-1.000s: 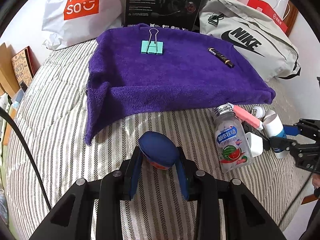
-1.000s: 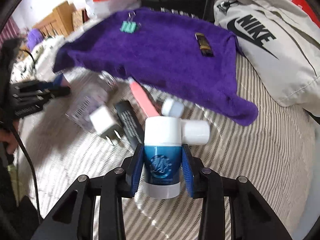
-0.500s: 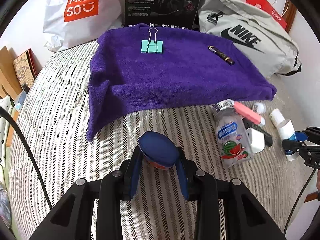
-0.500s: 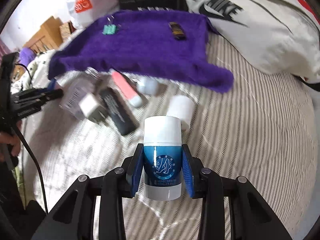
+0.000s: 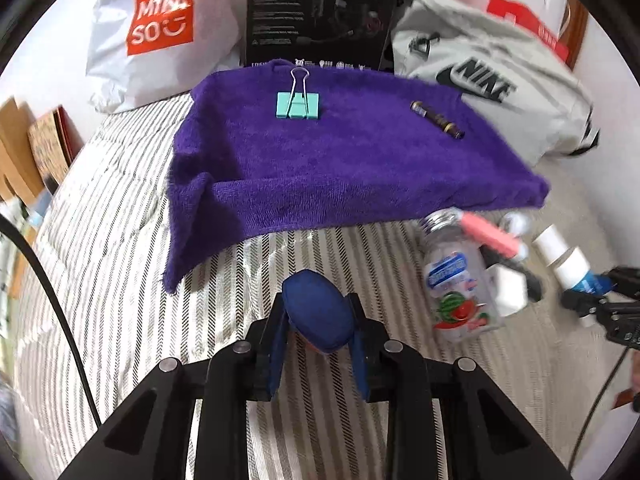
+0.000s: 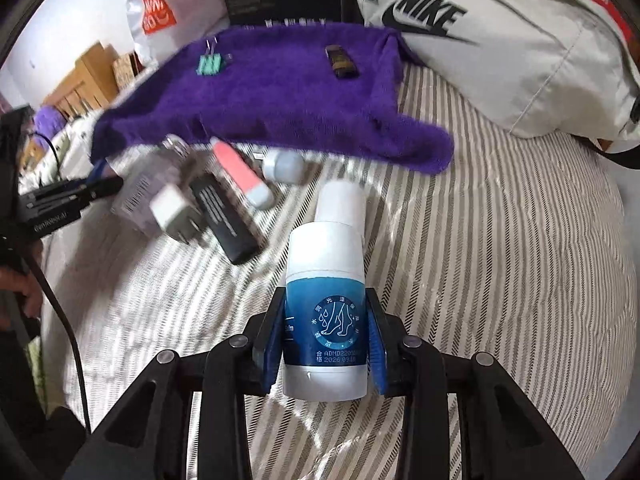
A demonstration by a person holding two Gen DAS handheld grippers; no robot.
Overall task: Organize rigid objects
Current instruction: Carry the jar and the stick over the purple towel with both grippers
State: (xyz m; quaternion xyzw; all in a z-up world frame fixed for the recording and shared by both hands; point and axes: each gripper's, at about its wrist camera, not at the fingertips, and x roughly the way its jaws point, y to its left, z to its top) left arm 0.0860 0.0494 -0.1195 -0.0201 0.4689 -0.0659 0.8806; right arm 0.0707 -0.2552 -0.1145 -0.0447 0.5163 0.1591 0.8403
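a: left wrist view: a dark blue, rounded object with a red underside (image 5: 318, 314) is held between the blue pads of the left gripper (image 5: 319, 322), above a grey-and-white striped bedspread (image 5: 120, 280). what it is cannot be told.

b: right wrist view: a white cylindrical tube with a blue printed label (image 6: 326, 312) is clamped by the jaws of the right gripper (image 6: 326, 330), its white cap end pointed away from the camera.

a: a purple terry towel (image 5: 340, 160) is seen spread ahead, with a mint-green binder clip with wire handles (image 5: 298, 102) and a slim dark cylinder with gold bands (image 5: 438, 120) lying on it, well apart.

b: a loose cluster is shown on the bedspread by the towel's near edge: a clear plastic bottle with a watermelon label (image 5: 458, 280), a pink stick with a white cap (image 6: 240, 172), a white plug adapter (image 6: 172, 210), a flat black rectangular device (image 6: 222, 216) and a small white round container (image 6: 284, 166), several of them touching.

a: a white nike-branded bag (image 5: 492, 92), a white miniso bag (image 5: 160, 36) and a black printed box (image 5: 320, 12) are pictured behind the towel.
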